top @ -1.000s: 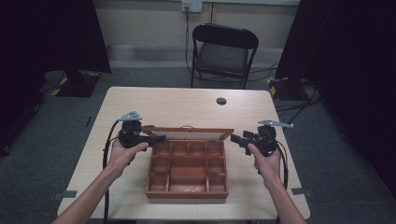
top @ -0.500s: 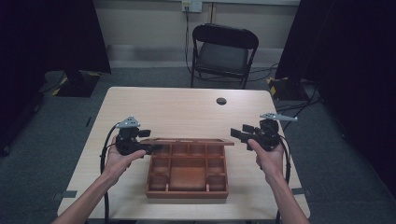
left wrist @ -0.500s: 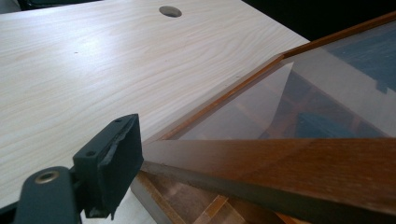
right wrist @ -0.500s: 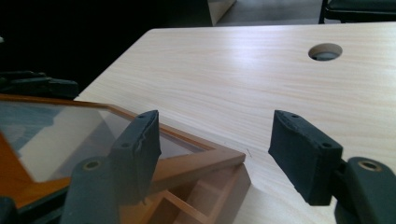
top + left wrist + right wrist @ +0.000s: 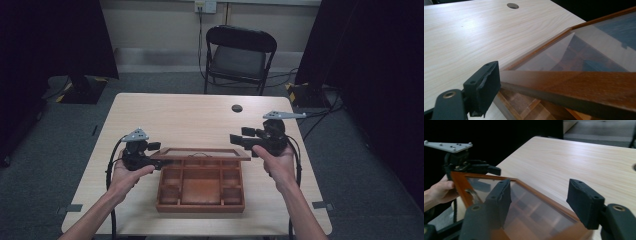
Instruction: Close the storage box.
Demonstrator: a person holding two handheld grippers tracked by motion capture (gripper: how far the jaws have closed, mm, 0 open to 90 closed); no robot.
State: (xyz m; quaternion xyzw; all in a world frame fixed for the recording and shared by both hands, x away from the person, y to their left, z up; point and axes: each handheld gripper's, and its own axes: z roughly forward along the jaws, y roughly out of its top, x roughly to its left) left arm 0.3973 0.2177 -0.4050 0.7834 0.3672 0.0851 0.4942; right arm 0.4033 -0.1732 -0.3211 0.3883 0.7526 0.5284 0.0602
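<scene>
Resting lid (image 5: 201, 153) edge between left claw (image 5: 159, 161) jaws.

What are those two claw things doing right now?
Left gripper: open, jaws just widened around the glass lid frame's edge.
Right gripper: open, holding nothing, jaws just narrowed.

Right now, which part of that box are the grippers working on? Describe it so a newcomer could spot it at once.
On the pale wooden table, near its front edge, sits a brown wooden box split into open compartments. The lid is the flat frame raised along the box's far side, between the left gripper and the right gripper. Unlike the compartments, it has a clear pane inside its wooden border.
</scene>
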